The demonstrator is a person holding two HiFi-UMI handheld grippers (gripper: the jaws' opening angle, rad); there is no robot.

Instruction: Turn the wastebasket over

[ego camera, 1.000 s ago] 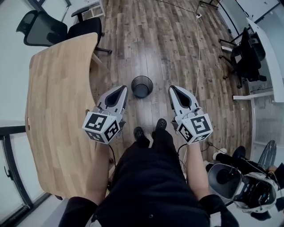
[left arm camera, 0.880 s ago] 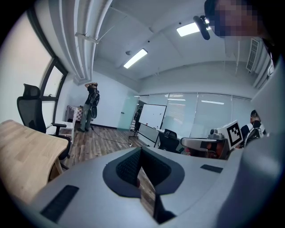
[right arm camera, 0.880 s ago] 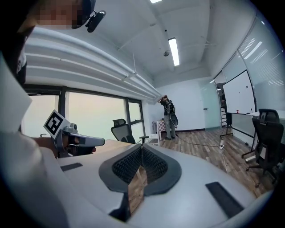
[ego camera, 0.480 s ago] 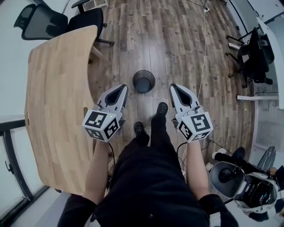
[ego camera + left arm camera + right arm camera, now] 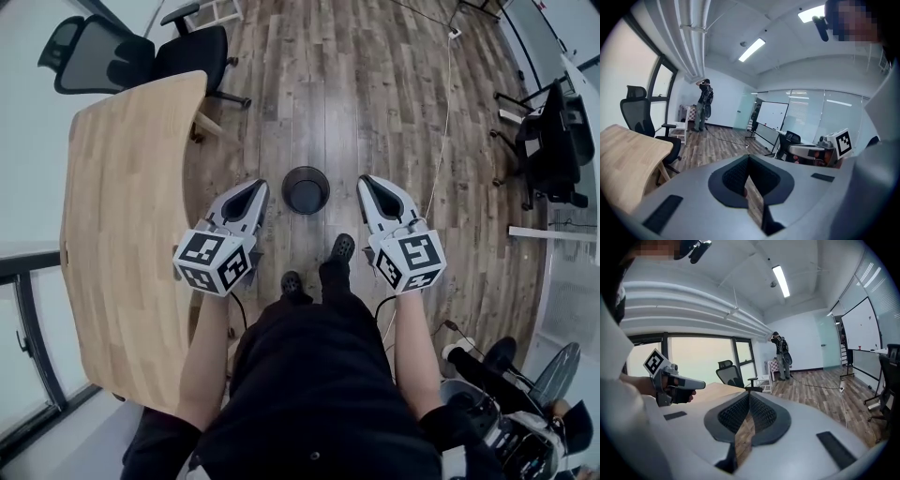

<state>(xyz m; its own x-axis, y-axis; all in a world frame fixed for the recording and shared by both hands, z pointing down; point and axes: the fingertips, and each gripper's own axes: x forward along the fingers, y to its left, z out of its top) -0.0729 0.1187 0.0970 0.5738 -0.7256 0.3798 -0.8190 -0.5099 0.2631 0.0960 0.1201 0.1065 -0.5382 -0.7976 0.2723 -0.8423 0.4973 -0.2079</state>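
Jaws shut tight on both my grippers, with nothing pinched in either one. My left gripper [image 5: 255, 187] and right gripper [image 5: 367, 182] are held out in front of me side by side, pointing forward and tipped a bit down. Looking along the left one, the dark ribbed pads meet at the tips, and only a sliver of floor shows through the slot lower down. Same deal on the right.

The wastebasket [image 5: 306, 189] is the black mesh one. It's standing upright on the wood floor [image 5: 356, 94], mouth up. From the head view it sits right between the two gripper tips, just ahead of my shoes [image 5: 343, 247]. Neither gripper touches it, and it doesn't show up in either gripper view.

Off to my left is a light wooden table [image 5: 122, 216] with a black office chair [image 5: 112, 58] at its far end. A person [image 5: 704, 105] is standing way across the room by the far wall.
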